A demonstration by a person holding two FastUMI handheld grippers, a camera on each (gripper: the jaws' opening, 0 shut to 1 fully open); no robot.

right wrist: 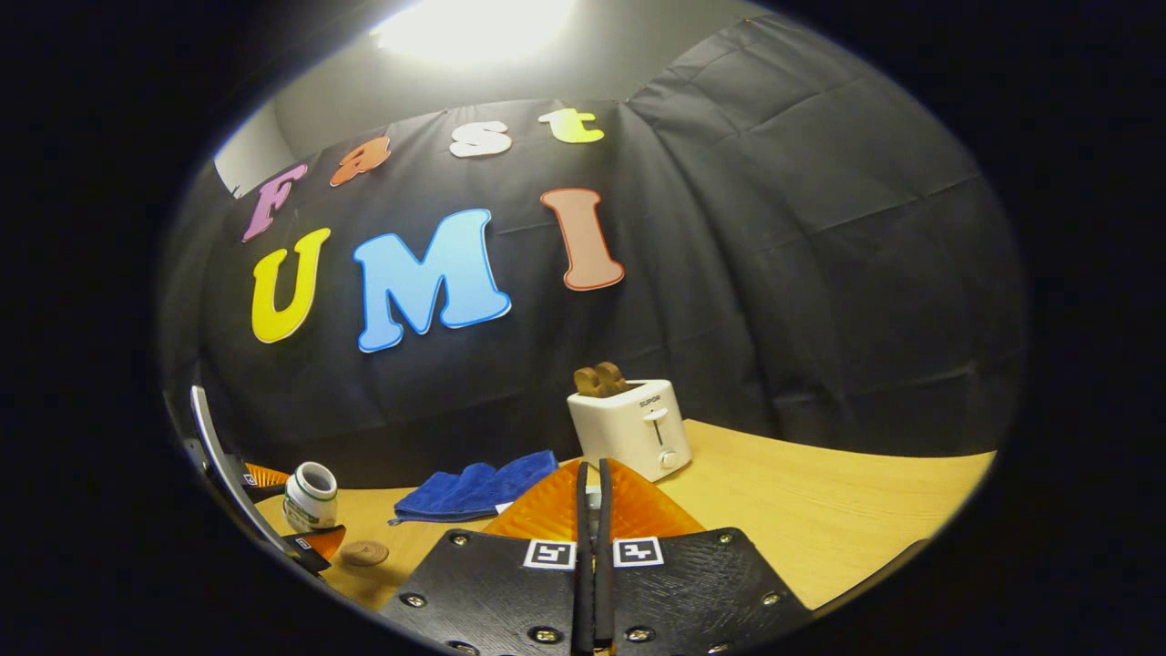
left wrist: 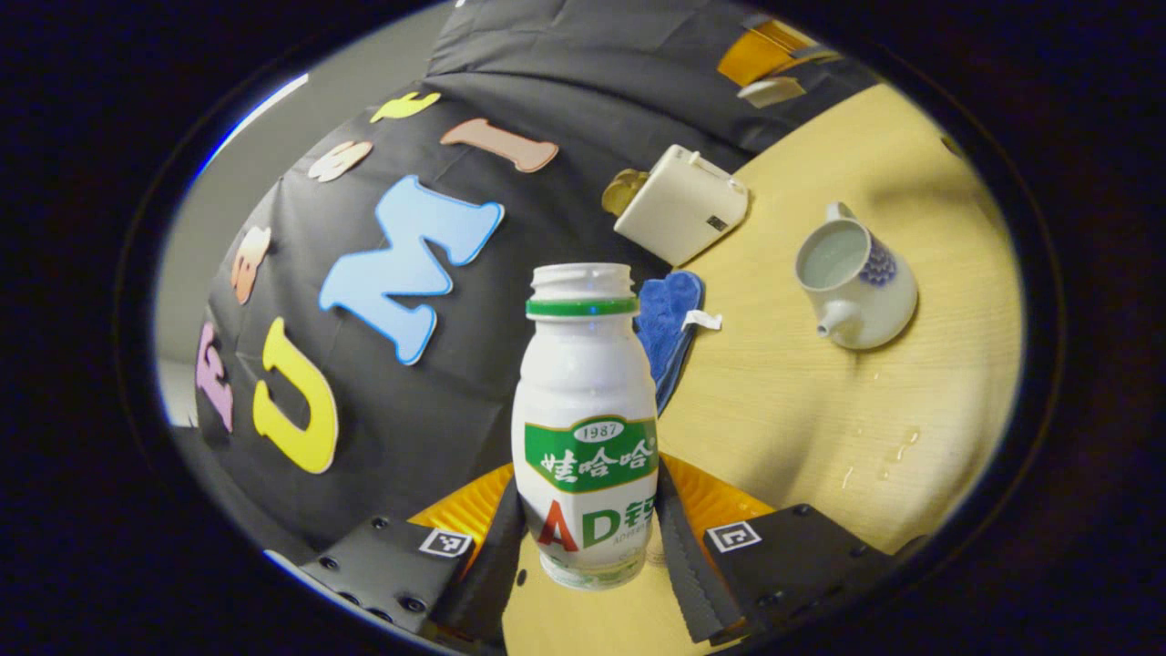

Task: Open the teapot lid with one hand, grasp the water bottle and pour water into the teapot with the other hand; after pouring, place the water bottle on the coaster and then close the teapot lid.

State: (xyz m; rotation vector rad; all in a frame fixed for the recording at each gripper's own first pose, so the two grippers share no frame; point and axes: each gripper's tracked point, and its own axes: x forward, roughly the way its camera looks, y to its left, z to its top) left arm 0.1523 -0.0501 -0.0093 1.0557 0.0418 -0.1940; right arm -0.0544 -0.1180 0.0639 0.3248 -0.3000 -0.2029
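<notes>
The left gripper (left wrist: 588, 538) pinches the water bottle (left wrist: 586, 428) low on its body, one finger on each side, holding it upright and uncapped above the table (left wrist: 802, 401). In the left gripper view the teapot (left wrist: 856, 282) stands at about two o'clock from the bottle, well apart, its lid off and the inside looking pale and filled; a few drops (left wrist: 888, 451) lie on the wood below it. That suggests the pouring is done. In the right gripper view the right gripper (right wrist: 592, 510) has its fingers pressed together with something thin and pale between them near the tips, probably the lid, though I cannot tell for sure. The coaster (right wrist: 363, 552) lies at about eight o'clock in that view, just beside the held bottle. Left to do: set the bottle on the coaster, then put the lid on the teapot. A blue cloth (right wrist: 474, 487) and a toaster (right wrist: 633, 426) sit by the wall.
</notes>
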